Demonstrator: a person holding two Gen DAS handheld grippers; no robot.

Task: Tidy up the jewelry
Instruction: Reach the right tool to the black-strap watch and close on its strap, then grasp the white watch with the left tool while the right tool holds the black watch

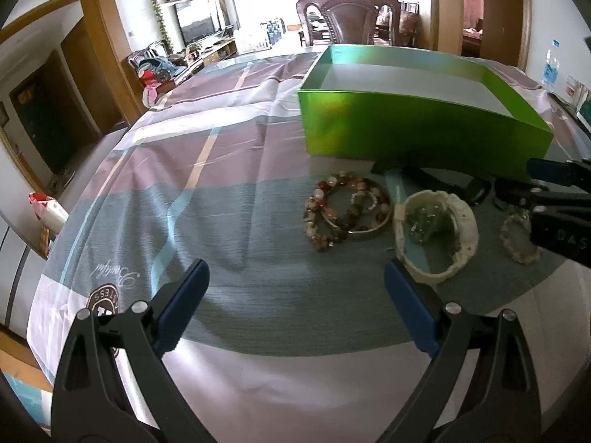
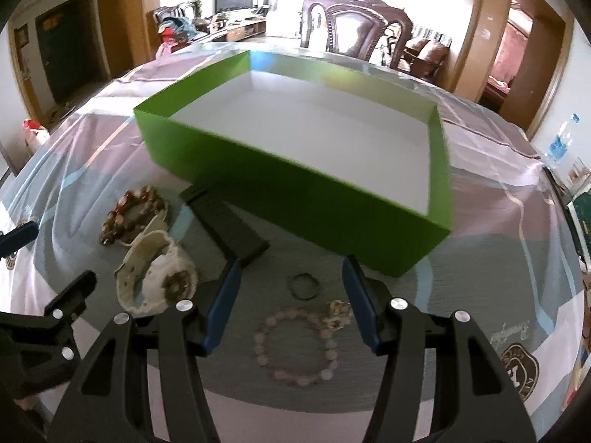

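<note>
Blue-padded jaws of the right gripper [image 2: 291, 301] are held wide apart above a pink bead bracelet [image 2: 297, 347] lying on the cloth-covered desk [image 2: 480, 277]. The left gripper [image 1: 295, 295] is likewise spread open, holding nothing. Just beyond are seen a small dark ring [image 2: 303, 285], a cream watch [image 1: 434, 238], a black watch strap [image 2: 227, 227] and reddish bead bracelets [image 1: 345, 214]. Farthest is placed an open green box [image 2: 295, 199], white inside.

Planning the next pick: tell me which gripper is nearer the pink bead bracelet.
Right. The right gripper hangs open directly over the pink bead bracelet, fingers straddling it. The left gripper is open well off to its left, beyond the white watch.
</note>
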